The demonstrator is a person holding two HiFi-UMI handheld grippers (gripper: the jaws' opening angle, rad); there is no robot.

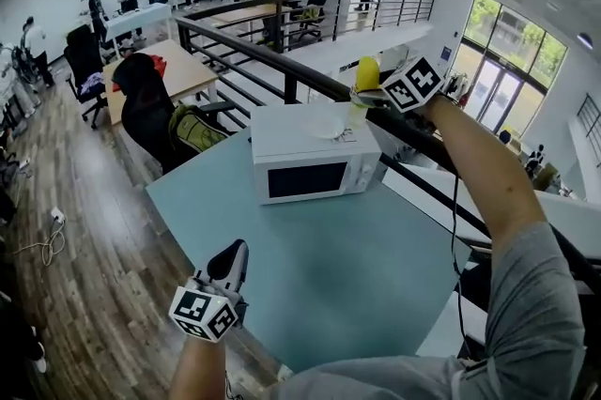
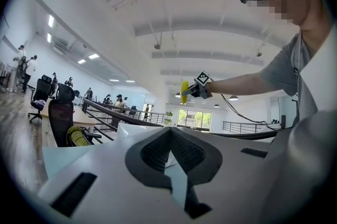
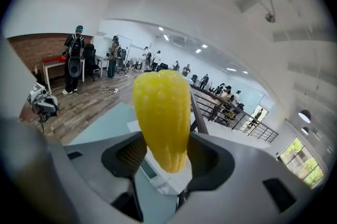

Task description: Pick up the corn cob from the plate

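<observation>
1. Corn cob (image 1: 367,74), in the head view, is already off the plate (image 1: 324,124). The right tool (image 1: 376,93) holds it upright in the air above the microwave (image 1: 315,165), over its right rear corner. The plate lies on the microwave's top. The left tool (image 1: 230,265) hangs over the bench (image 1: 376,295) in front of the microwave, well apart from it.
2. Left gripper view: the left tool's jaws meet with nothing between them. The cob shows far off, raised above the microwave.
3. Right gripper view: the right tool's jaws clamp the cob's lower end, and the rest stands up clear of them. The pickup looks done to me; all that is left is a steady hold.
</observation>
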